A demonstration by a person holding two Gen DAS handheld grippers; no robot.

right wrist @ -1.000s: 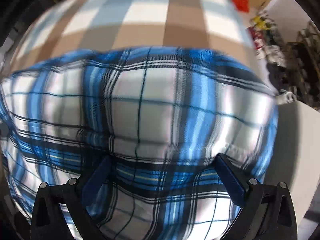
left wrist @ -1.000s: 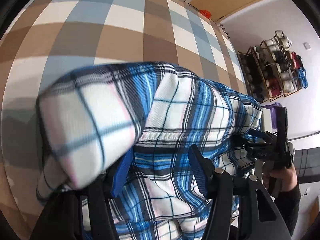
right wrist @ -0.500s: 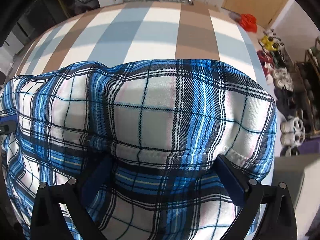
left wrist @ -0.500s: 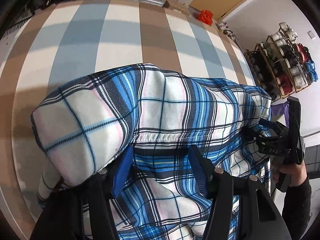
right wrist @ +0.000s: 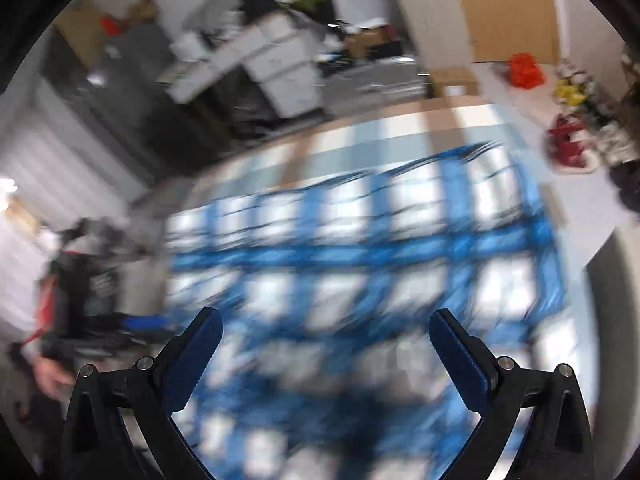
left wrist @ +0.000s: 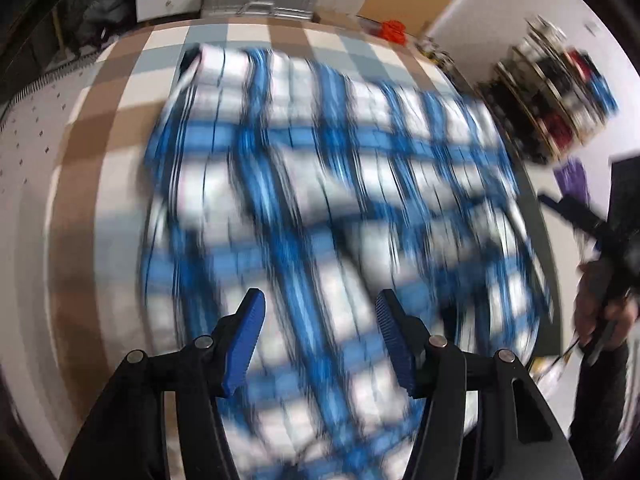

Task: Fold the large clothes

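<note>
— Plaid shirt [left wrist: 320, 184]: where is it found?
— It is laid flat on the checked bedcover [left wrist: 92, 168], though the weave is blurred.
— Are the left gripper [left wrist: 320, 324] and right gripper [right wrist: 326, 340] changed?
— Both are spread and empty; half a second ago fabric was draped over their fingers, apparently held. The right gripper's hand [left wrist: 604, 300] is seen beside the bed.

Super blurry shots, both views

Motion smear everywhere, plaid shirt [left wrist: 328, 208] worst; even indoor light, black fisheye corners, only gripper fingers [right wrist: 460, 356] stay sharp.
</note>
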